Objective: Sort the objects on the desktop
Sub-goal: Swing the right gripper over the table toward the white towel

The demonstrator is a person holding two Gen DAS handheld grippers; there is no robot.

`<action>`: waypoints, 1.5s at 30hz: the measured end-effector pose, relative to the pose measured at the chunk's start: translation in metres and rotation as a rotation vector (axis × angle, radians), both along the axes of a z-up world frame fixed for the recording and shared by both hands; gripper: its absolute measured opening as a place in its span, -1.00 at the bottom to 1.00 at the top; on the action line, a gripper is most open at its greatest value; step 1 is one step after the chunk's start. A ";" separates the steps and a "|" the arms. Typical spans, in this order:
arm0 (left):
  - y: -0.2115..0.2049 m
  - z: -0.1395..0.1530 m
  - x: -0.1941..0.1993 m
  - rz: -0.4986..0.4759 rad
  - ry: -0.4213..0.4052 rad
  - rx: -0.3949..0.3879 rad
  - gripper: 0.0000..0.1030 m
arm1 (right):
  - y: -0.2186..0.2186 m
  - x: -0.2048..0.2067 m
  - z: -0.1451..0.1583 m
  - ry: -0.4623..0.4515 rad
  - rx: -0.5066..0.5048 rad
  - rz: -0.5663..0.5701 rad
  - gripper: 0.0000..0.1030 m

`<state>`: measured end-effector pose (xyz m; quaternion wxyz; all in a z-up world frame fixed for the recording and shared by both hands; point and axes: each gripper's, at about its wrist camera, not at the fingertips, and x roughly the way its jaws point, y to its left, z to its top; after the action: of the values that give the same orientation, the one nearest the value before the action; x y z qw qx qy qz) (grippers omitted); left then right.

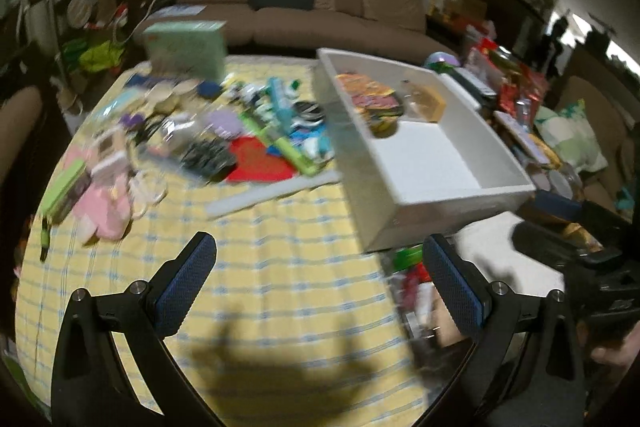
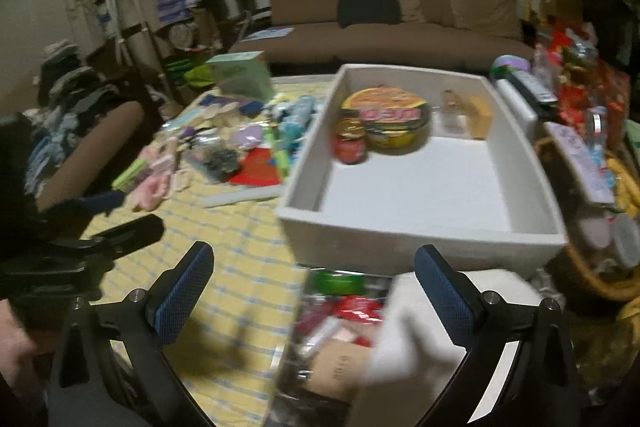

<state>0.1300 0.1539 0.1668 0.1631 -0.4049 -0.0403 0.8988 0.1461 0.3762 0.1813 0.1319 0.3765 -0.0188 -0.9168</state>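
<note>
A white tray (image 2: 420, 231) stands on the yellow checked tablecloth (image 1: 280, 267); inside it at the far end are a noodle bowl (image 2: 394, 119), a small red jar (image 2: 350, 141), a little bottle and a yellow box (image 2: 480, 117). Left of the tray lies a blurred heap of small desktop items (image 1: 224, 131): a red heart shape, green and teal packets, pink pieces. My left gripper (image 1: 320, 279) hovers open over bare cloth in front of the tray. My right gripper (image 2: 314, 287) is open above a clear bag of packets (image 2: 340, 311) and a white cloth (image 2: 416, 331). Nothing is between either pair of fingers.
A pale green box (image 1: 186, 49) stands at the table's far left. Snack packets and a wicker basket (image 2: 588, 275) crowd the right side. A brown sofa (image 2: 392, 23) sits behind the table. The other gripper shows at each view's edge. A white strip (image 1: 272, 193) lies on the cloth.
</note>
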 end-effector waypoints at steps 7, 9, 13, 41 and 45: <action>-0.092 -0.043 -0.018 0.161 -0.062 0.061 1.00 | -0.046 -0.005 -0.026 -0.035 -0.055 0.116 0.98; -0.111 -0.049 -0.024 0.188 -0.070 0.065 1.00 | -0.058 -0.009 -0.034 -0.046 -0.075 0.143 0.98; -0.142 -0.054 -0.039 0.234 -0.057 0.071 1.00 | -0.082 -0.022 -0.054 -0.083 -0.108 0.182 0.98; -0.285 -0.116 -0.146 0.193 -0.086 -0.093 0.92 | -0.166 -0.063 -0.117 -0.175 -0.120 0.306 0.98; -0.292 -0.131 -0.155 0.191 -0.123 -0.082 0.44 | -0.167 -0.065 -0.122 -0.190 -0.138 0.303 0.98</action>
<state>-0.0245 -0.1379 0.0357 0.0574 -0.4599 -0.0518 0.8846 0.0815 0.2089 0.0596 0.2915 0.4499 -0.0369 -0.8433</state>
